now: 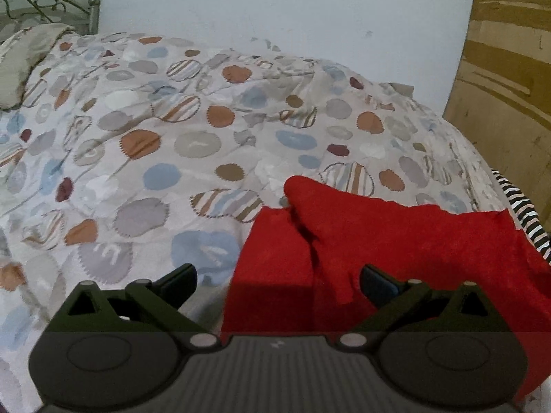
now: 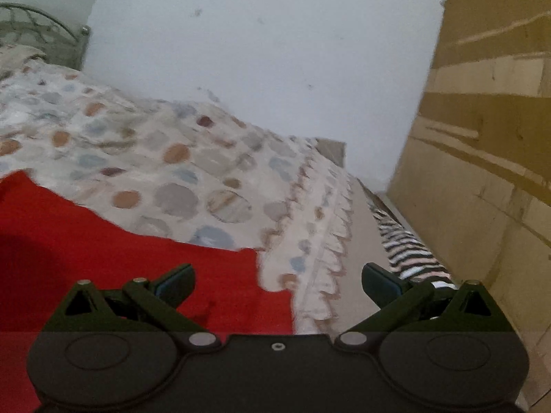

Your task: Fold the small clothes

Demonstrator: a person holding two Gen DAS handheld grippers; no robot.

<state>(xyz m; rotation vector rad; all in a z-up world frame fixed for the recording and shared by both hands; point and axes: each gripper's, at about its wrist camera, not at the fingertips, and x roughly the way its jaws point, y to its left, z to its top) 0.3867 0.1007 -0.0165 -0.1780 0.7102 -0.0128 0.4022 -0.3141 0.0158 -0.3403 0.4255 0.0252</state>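
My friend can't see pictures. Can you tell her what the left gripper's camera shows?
The open left gripper hovers over a rumpled red garment lying on a bed. The bedspread has colourful spots, with a striped cloth at the right edge and a pale wall behind.

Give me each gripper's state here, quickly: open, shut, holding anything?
Left gripper: open, holding nothing, over the red garment.
Right gripper: open, holding nothing, above the garment's corner on the bedspread.

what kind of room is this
Most likely a bedroom: a bed under a spotted quilt, a metal bed frame with a pillow beside it, and a red garment lying on the quilt.
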